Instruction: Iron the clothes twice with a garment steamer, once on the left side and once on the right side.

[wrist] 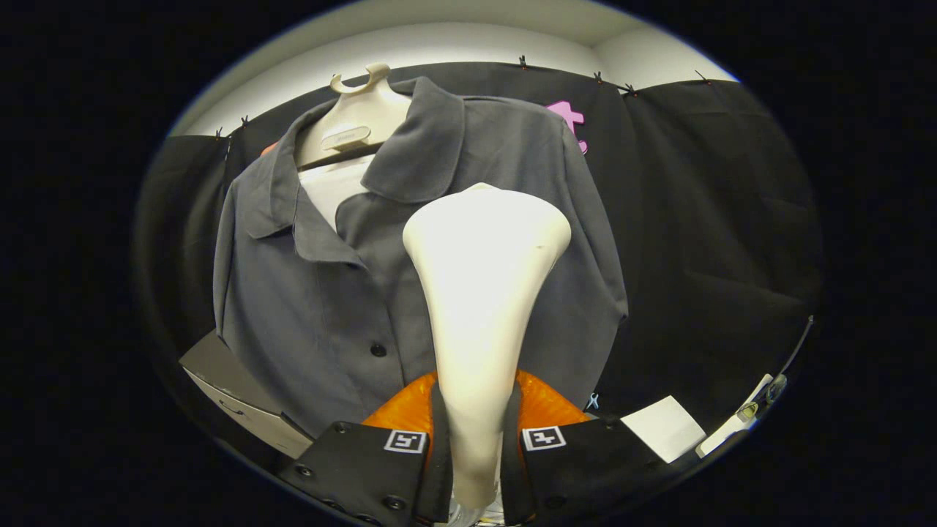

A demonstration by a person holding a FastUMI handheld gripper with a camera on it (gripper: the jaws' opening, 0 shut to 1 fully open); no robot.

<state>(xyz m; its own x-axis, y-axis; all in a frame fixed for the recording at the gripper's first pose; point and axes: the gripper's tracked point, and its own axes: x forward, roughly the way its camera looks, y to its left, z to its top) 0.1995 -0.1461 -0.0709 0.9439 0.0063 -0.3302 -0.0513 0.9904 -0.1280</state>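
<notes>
**Now your gripper clamps the steamer in front of the shirt**

You have the cream-white, smooth plastic garment steamer standing upright between the two fingers of the gripper. Both fingers press on its narrow handle, one on each side, so the jaws are closed to just the width of that handle. From there the steamer's body flares upward into a wide, rounded, fan-shaped head with a glossy surface that catches the light.

Just behind the handle, between the fingers, you can see a ribbed orange piece bulging out to both sides; what it belongs to is not clear.

Beyond the steamer hangs the dark grey, matte woven shirt. It has a broad fold-down collar, open at the neck, and a front placket with a small round dark button showing just left of the steamer's handle. The cloth looks soft, with gentle creases running down from the shoulders. It hangs on a cream plastic hanger with a hooked top, and a white inner layer shows in the neck opening.

The steamer's head sits over the shirt's chest, on the right-hand half as you look along the fingers; whether it touches the fabric cannot be told.

A grey and white box lies beside the shirt's lower left hem, and a white sheet of paper lies to the right of the fingers.
</notes>
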